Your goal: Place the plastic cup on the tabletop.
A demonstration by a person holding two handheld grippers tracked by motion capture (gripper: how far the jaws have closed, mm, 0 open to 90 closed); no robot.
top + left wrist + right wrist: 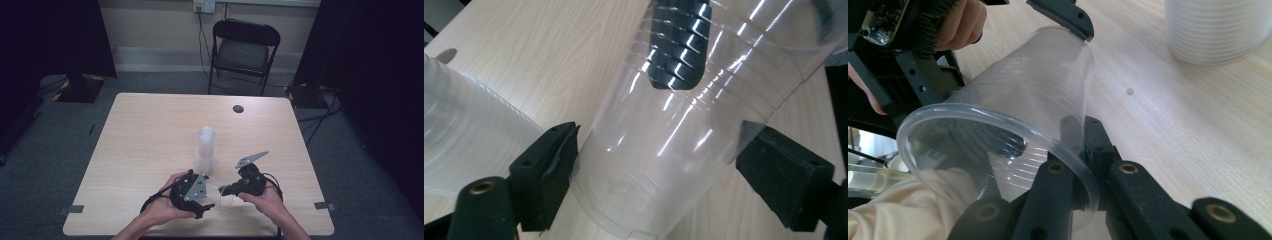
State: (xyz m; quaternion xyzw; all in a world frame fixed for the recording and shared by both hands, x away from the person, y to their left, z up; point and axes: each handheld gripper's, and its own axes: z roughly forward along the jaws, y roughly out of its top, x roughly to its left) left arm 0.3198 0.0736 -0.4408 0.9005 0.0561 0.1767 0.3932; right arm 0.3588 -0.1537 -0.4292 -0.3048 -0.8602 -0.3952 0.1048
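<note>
the right hand-held gripper [1075, 150] pinches the clear plastic cup [1013, 125] wall by its rim, the left hand-held gripper [654, 175] stands spread around its base, so squeezing may crush it.

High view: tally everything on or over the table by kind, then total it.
Stack of clear plastic cups: 1
Single clear plastic cup, held between the grippers: 1
Handheld grippers: 2, left gripper, right gripper
Total: 4
</note>
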